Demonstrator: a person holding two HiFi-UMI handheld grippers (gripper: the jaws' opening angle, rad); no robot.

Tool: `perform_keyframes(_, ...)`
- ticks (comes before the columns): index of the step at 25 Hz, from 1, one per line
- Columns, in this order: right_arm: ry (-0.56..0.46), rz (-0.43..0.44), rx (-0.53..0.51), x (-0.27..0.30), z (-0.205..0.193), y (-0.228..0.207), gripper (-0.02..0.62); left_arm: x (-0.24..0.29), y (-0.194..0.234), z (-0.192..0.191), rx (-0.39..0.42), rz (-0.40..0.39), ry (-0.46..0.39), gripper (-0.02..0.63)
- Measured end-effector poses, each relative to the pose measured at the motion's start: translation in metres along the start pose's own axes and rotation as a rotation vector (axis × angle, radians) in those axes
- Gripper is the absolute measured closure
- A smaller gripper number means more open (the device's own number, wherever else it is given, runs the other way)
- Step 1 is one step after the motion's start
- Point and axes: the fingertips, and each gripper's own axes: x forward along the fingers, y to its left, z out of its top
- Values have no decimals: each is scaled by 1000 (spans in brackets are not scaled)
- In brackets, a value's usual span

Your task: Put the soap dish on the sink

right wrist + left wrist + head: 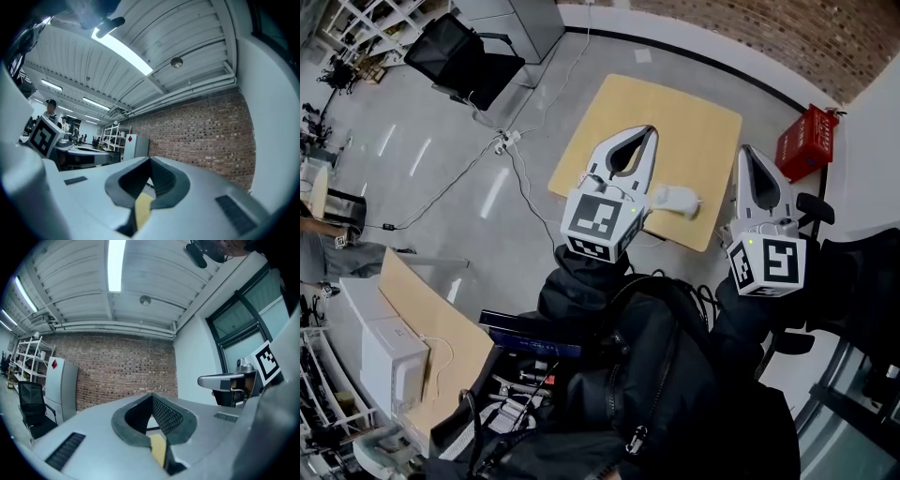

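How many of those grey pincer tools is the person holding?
2. The left gripper is over the wooden table; the right gripper is just off its right side.

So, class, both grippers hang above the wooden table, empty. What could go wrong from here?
1. Left gripper and right gripper are both shut; coming down like that could knock the white object rather than grasp it.
2. It lies near the table edge, so a nudge might tip it off.
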Motion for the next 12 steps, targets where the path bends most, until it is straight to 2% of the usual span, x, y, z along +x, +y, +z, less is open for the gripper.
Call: perform_keyframes(12,17,14,-3,3,-6,2,589,2,1,-6,-5,-6,13,604)
